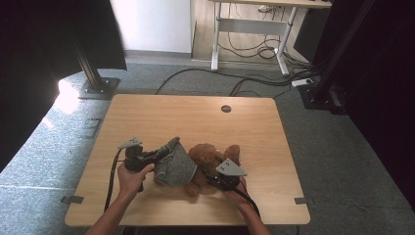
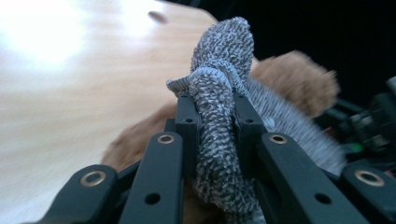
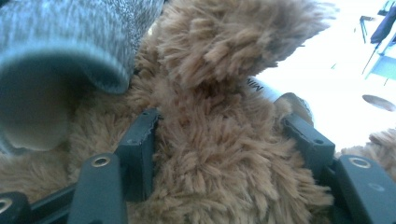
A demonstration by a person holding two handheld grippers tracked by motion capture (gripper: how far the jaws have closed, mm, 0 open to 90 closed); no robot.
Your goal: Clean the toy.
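The high view looks forward and down from above the person's side onto the whole wooden table (image 1: 195,122), with floor and a desk beyond. The left gripper view rides low, looking along its jaws at very close range onto a grey knitted garment (image 2: 217,121), table behind. The right gripper view sits pressed close against a brown plush bear (image 3: 219,154). All three share the bear (image 1: 208,156) and garment (image 1: 177,164) at the table's near middle
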